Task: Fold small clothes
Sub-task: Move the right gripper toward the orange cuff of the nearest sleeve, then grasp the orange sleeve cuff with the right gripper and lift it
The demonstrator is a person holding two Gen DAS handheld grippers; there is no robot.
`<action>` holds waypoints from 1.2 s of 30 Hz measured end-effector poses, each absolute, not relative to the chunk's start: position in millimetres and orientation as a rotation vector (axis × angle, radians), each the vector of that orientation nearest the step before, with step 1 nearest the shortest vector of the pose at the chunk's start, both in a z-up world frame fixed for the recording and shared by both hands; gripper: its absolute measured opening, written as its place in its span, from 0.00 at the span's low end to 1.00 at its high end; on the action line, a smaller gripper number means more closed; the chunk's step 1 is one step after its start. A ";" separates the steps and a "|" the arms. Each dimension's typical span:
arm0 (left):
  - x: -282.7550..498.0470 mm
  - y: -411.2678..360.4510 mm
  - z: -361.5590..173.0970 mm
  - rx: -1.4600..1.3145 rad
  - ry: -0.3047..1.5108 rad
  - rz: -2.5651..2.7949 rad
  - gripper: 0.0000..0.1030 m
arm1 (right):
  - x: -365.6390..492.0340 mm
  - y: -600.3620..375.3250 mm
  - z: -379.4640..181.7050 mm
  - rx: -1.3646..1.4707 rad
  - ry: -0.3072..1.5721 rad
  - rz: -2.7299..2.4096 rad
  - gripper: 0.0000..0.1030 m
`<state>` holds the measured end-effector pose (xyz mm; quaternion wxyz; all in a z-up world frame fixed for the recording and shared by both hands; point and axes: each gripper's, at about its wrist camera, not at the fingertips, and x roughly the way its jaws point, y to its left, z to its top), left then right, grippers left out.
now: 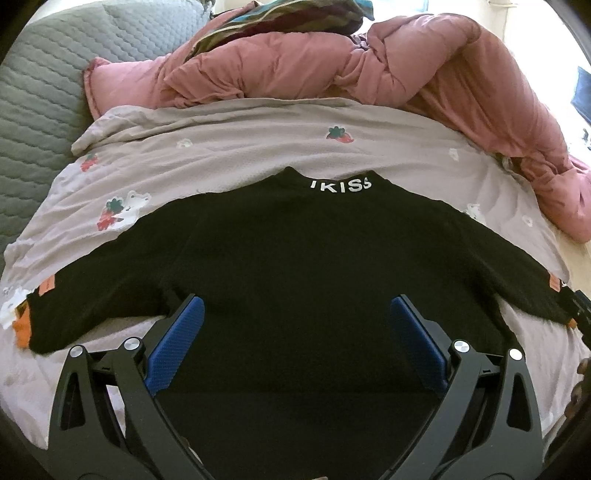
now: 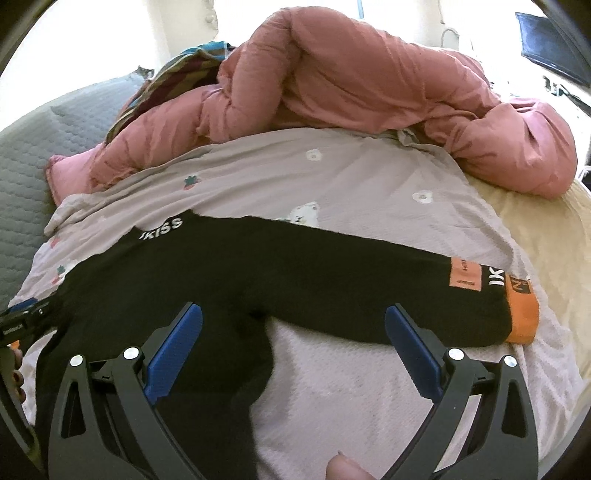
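A small black sweater (image 1: 295, 251) lies flat on a pale sheet, sleeves spread to both sides, white "IKISS" lettering on its collar (image 1: 340, 183). Its cuffs are orange. My left gripper (image 1: 295, 306) hovers open over the sweater's body, blue pads wide apart, nothing between them. In the right wrist view the same sweater (image 2: 221, 273) stretches its right sleeve to an orange cuff (image 2: 522, 314) with an orange patch (image 2: 464, 277). My right gripper (image 2: 293, 314) is open above the armpit area, one finger over the body, the other near the sleeve.
The pale strawberry-print sheet (image 1: 229, 147) covers the bed. A bunched pink duvet (image 1: 406, 66) lies behind the sweater, with striped fabric (image 1: 295, 14) beyond. A grey quilted cover (image 1: 33, 99) is at left. A beige mattress edge (image 2: 546, 221) shows at right.
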<state>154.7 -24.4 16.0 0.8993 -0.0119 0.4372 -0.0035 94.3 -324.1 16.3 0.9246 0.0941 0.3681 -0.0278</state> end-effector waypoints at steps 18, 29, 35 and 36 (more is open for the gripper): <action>209.4 -35.1 1.0 0.007 0.916 -0.046 0.92 | 106.2 -414.9 -3.9 0.268 0.783 -0.320 0.96; 236.8 -42.2 -8.0 0.032 0.887 -0.038 0.92 | 90.9 -475.5 -15.5 0.271 0.822 -0.501 0.96; 246.8 -41.3 -27.5 0.054 0.911 -0.031 0.92 | 88.8 -502.6 -27.7 0.293 0.857 -0.553 0.96; 245.3 -39.8 -31.0 0.055 0.917 -0.034 0.92 | 89.0 -505.6 -30.7 0.294 0.867 -0.562 0.96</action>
